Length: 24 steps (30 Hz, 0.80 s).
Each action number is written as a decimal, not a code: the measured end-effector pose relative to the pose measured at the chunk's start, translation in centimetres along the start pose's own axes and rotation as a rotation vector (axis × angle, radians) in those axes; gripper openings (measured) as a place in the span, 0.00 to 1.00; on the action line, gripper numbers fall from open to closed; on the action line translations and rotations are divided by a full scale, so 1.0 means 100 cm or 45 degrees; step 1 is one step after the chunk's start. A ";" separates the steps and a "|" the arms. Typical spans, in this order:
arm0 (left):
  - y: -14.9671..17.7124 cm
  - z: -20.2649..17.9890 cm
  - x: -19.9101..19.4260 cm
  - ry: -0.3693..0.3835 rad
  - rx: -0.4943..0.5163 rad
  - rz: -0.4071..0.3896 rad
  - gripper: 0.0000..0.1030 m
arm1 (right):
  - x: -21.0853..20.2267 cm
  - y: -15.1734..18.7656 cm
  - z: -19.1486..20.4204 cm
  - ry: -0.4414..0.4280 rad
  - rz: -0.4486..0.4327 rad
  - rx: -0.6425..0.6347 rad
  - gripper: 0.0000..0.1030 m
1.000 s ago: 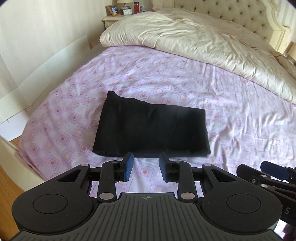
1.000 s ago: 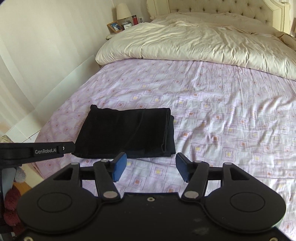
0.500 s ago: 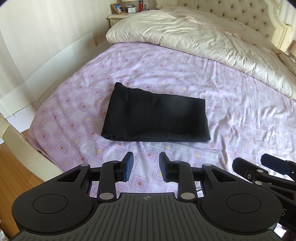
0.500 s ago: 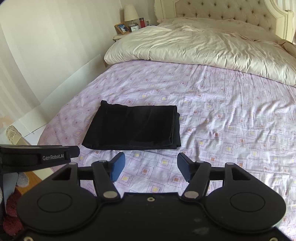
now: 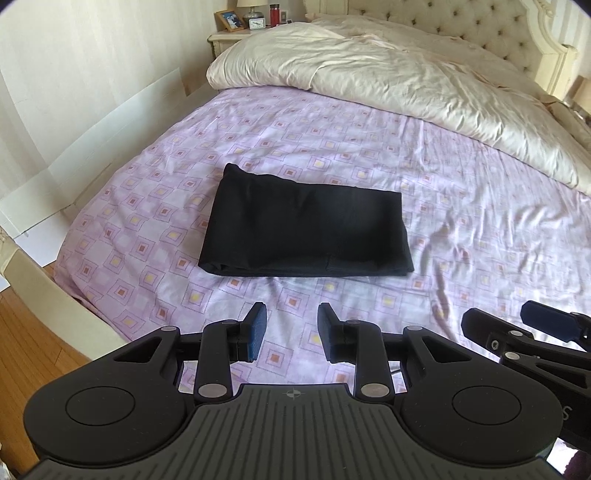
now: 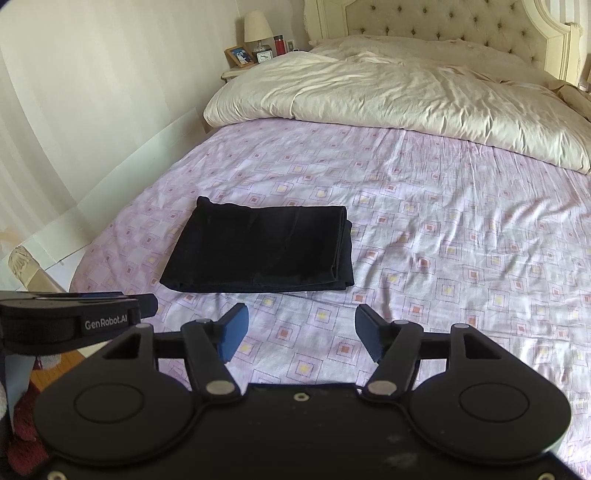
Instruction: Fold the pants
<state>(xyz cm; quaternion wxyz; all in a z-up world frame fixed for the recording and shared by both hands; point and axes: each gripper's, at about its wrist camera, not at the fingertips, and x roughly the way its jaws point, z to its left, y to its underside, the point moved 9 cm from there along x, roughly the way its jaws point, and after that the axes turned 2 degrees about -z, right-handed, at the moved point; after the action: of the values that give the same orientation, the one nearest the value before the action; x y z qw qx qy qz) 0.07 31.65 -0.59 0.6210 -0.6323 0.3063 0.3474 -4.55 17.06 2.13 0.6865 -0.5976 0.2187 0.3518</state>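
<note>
The black pants (image 5: 306,229) lie folded into a flat rectangle on the lilac patterned sheet (image 5: 369,147) near the bed's left side, also seen in the right wrist view as a neat stack (image 6: 262,247). My left gripper (image 5: 291,332) hovers short of the pants' near edge, jaws a narrow gap apart with only sheet between them. My right gripper (image 6: 301,332) stands open wider, below and right of the pants, holding nothing. Neither gripper touches the fabric. The right gripper's fingers (image 5: 546,325) show at the lower right of the left wrist view.
A rumpled cream duvet (image 6: 388,96) covers the head of the bed before a tufted headboard (image 6: 443,18). A nightstand with lamp, clock and photo frame (image 6: 258,55) stands at the back left. Wooden floor (image 5: 22,332) and the cream bed frame (image 5: 55,306) lie at the left.
Both grippers have drawn back from the pants, which now sit farther away and higher in both views. The pants have not moved on the sheet.
</note>
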 end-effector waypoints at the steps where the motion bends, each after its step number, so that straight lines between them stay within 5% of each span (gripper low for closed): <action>1: 0.000 0.000 0.000 0.000 0.000 0.000 0.29 | 0.000 0.000 0.000 0.002 0.000 0.000 0.66; 24: 0.002 -0.004 0.002 0.016 0.019 0.024 0.29 | 0.002 0.003 0.001 0.017 0.027 0.008 0.67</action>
<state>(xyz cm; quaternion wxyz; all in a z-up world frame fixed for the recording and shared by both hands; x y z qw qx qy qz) 0.07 31.23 -0.87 0.6205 -0.6269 0.3190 0.3469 -4.62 17.23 1.83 0.6831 -0.5953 0.2307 0.3546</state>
